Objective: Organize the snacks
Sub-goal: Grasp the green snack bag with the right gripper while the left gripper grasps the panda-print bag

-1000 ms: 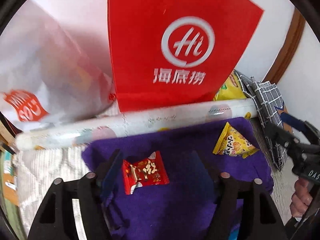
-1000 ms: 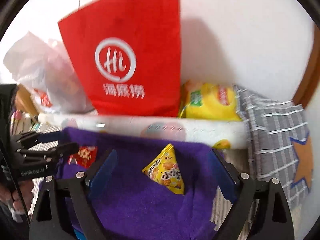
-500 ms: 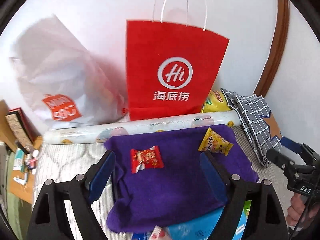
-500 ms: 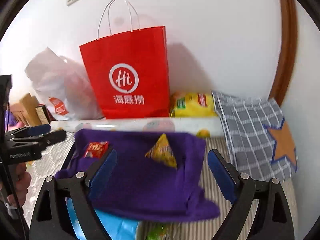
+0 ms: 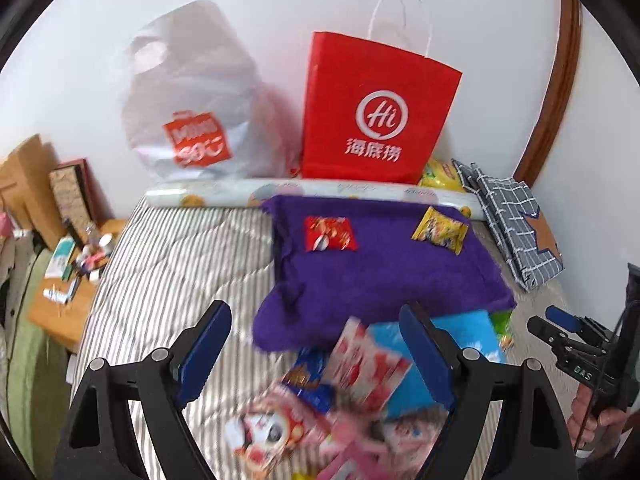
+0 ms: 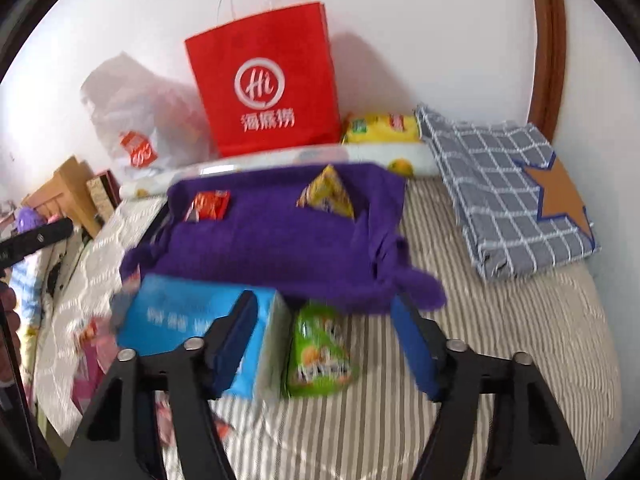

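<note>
A purple cloth (image 5: 380,264) lies on the striped bed with a red snack packet (image 5: 330,233) and a yellow snack packet (image 5: 440,230) on it. My left gripper (image 5: 314,312) is open above a blurred pile of pink, white and blue snack packets (image 5: 360,364) in front of the cloth. In the right wrist view, a green snack packet (image 6: 320,352) lies between the fingers of my right gripper (image 6: 324,300). Its jaws are closing and the pads stand clear of the packet. A blue box (image 6: 192,320) sits just left of it.
A red paper bag (image 5: 376,112) and a white plastic bag (image 5: 192,100) stand against the wall behind a rolled sheet (image 5: 304,192). A checked grey cloth (image 6: 512,192) lies at the right. A wooden bedside table (image 5: 60,304) with small items stands at the left.
Both grippers have drawn back from the purple cloth, leaving the red and yellow packets on it. The snack pile, blue box and green packet came into view. The right jaws narrowed.
</note>
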The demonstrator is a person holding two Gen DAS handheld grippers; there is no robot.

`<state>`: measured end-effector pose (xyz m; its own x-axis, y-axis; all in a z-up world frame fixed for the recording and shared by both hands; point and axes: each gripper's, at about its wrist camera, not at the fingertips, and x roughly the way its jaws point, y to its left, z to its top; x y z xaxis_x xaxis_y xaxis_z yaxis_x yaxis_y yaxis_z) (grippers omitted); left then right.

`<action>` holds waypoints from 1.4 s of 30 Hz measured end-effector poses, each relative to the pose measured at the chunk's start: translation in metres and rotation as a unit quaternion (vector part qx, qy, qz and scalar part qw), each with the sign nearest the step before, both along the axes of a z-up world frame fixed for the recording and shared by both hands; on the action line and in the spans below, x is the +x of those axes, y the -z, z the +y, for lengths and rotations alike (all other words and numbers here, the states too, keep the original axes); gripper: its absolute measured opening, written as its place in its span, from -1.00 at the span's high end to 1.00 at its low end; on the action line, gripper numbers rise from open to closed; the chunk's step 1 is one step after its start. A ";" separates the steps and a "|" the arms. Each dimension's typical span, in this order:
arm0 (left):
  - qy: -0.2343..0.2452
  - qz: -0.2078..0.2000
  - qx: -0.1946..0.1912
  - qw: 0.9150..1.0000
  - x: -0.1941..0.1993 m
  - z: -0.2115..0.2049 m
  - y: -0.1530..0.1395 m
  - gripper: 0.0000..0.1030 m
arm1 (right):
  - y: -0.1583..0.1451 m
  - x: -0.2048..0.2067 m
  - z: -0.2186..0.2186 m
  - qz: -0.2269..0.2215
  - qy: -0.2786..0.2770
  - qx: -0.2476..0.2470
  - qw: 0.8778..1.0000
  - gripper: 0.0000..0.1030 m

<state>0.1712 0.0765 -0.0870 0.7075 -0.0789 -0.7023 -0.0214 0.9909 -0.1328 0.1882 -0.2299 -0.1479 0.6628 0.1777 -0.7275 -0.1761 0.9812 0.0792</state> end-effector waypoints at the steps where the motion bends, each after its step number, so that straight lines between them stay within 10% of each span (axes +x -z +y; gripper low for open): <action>1: -0.005 0.003 -0.005 1.000 -0.006 0.005 0.004 -0.65 | 0.006 -0.002 0.000 0.005 -0.002 -0.001 1.000 -0.10; 21: -0.033 0.047 0.017 0.998 -0.048 0.040 0.036 -0.65 | 0.060 0.021 0.001 0.052 -0.011 0.041 0.998 0.35; 32: -0.027 0.038 0.004 0.999 -0.066 0.044 0.038 -0.65 | 0.022 -0.040 -0.011 0.038 -0.023 0.061 0.997 0.38; 42: -0.026 0.043 -0.004 0.999 -0.078 0.045 0.046 -0.65 | 0.055 -0.086 -0.003 0.066 -0.032 0.016 0.997 0.34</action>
